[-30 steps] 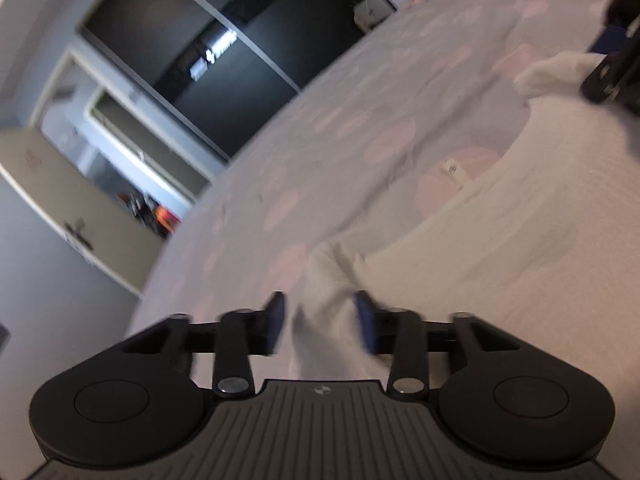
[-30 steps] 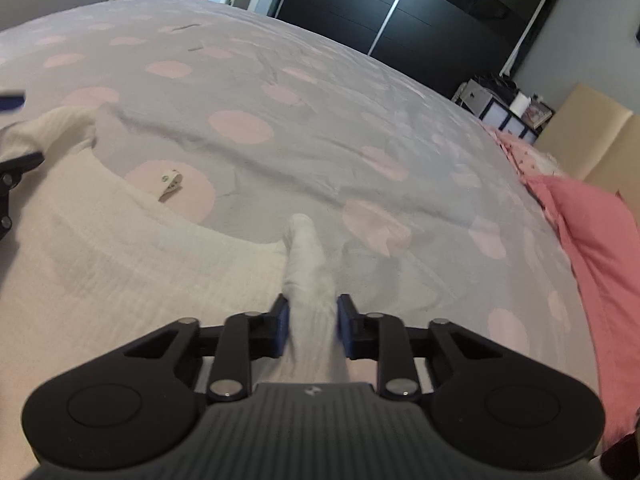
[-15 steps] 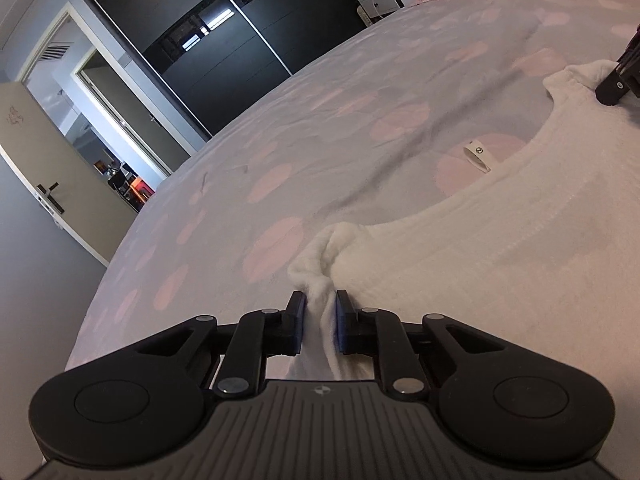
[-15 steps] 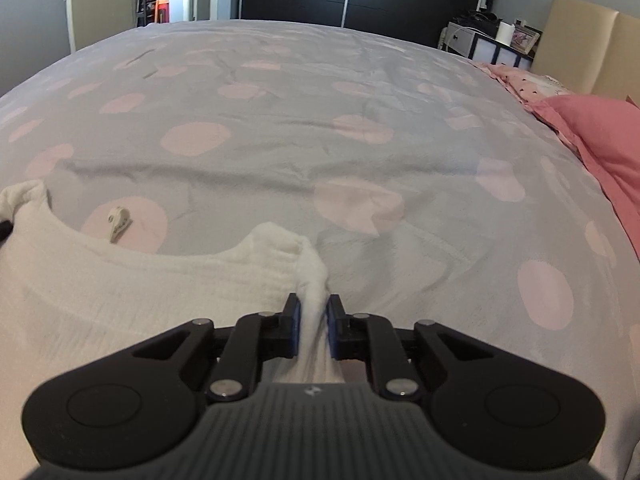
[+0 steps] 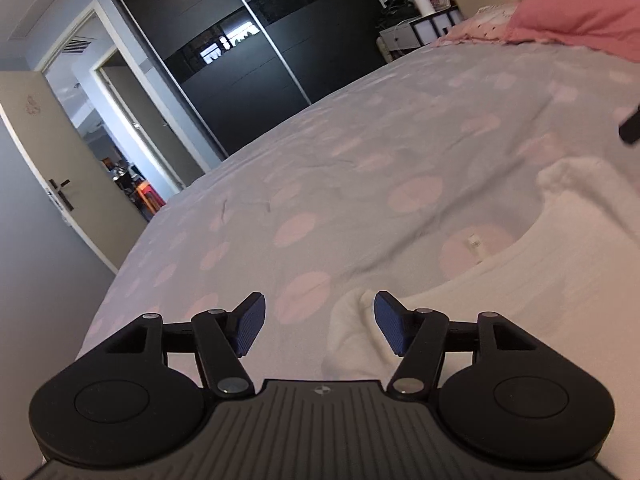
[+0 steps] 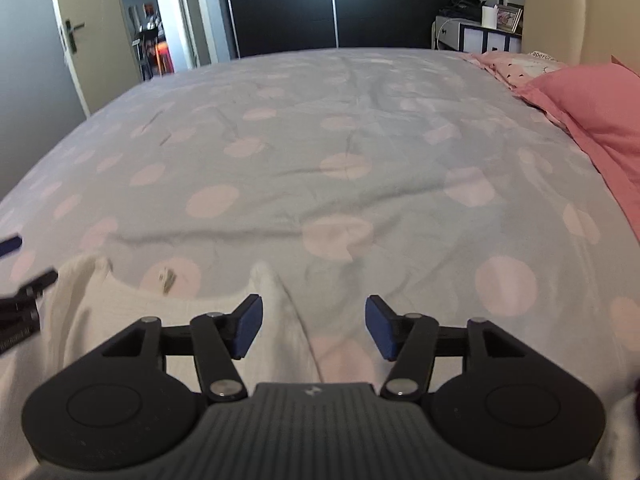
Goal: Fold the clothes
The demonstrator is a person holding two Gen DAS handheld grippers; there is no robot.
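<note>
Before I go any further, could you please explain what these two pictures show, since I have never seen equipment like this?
A person holds one hand-held gripper in each hand; a wide-angle camera on each looks forward along its jaws. One picture comes from the left gripper, the other from the right gripper. Both face a bed with a grey, pink-dotted cover. A white garment lies on it, neckline forward, with a small label showing. Pink pillows lie at the right. Both sets of jaws stand open with shoulder fabric between them, so nothing is held.
</note>
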